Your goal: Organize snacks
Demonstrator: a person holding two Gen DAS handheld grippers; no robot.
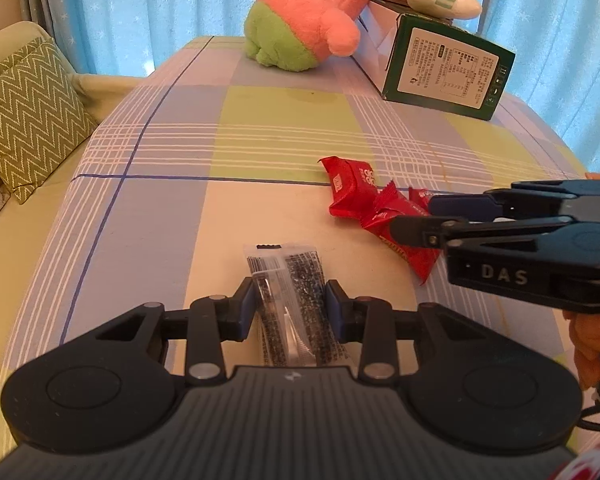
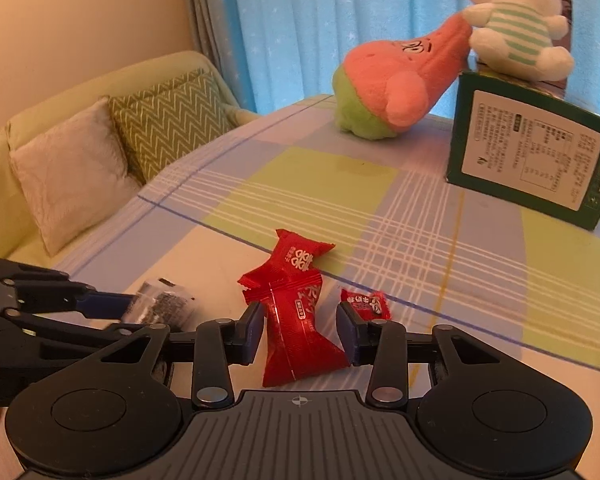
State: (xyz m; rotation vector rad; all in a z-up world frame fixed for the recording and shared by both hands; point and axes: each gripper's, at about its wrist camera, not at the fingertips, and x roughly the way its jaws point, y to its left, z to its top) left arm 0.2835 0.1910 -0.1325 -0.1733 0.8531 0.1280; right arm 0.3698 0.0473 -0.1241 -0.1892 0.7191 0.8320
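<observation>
Tools angled down, left (image 1: 289, 307) gripping clear packet (image 1: 290, 300), right (image 2: 300, 330) astride red candy (image 2: 296, 328)

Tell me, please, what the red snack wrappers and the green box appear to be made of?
The red snack wrappers look like thin glossy plastic film: they crinkle, shine, and have crimped, zigzag ends. The green box looks like printed cardboard with a smooth finish: flat stiff panels, sharp folded edges, a white printed label.

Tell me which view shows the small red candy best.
The right wrist view: the small red candy lies unobstructed on the tablecloth, just beyond the right gripper, printed wrapper facing the camera. In the left wrist view only a sliver shows, mostly hidden behind that gripper's fingers.
</observation>
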